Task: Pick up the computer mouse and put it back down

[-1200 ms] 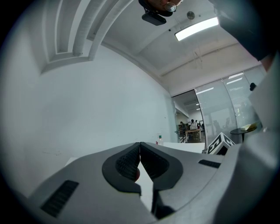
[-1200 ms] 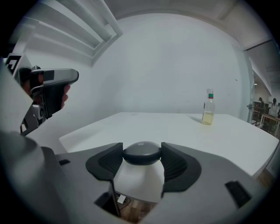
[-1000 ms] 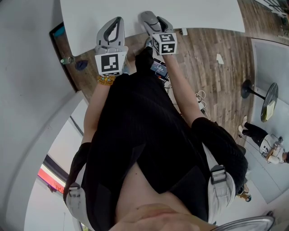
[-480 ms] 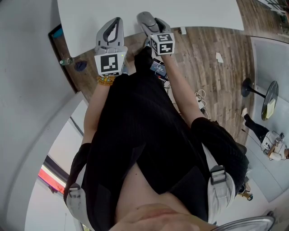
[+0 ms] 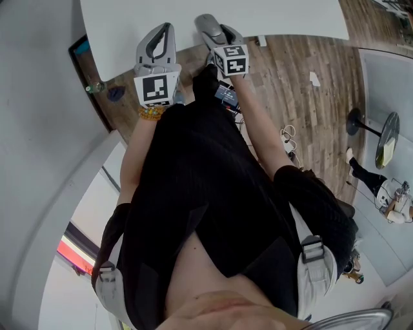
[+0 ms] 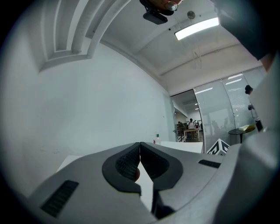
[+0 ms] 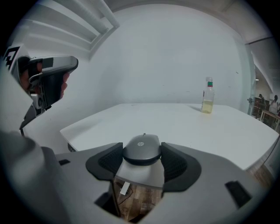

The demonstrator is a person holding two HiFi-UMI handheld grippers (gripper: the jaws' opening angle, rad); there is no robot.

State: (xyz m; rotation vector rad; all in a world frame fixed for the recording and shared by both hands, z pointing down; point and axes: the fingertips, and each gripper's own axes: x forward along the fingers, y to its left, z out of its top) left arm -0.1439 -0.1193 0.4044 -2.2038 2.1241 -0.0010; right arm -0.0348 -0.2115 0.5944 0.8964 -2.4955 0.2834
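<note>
The smooth plastic computer mouse (image 7: 142,148) is silver-grey, and the ribbed pads (image 7: 109,162) of the right gripper (image 7: 142,154) are black against its pale grey. The flat tabletop (image 7: 175,120) is plain white; the plank floor (image 5: 297,80) shows brown wood grain.

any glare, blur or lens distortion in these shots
Left gripper view: the ceiling light strip is blown out, and a dark fisheye ring rounds the frame. Right gripper view: same ring, the computer mouse is sharp, the bottle slightly softer. Head view: the white table shows a bowed edge.
</note>
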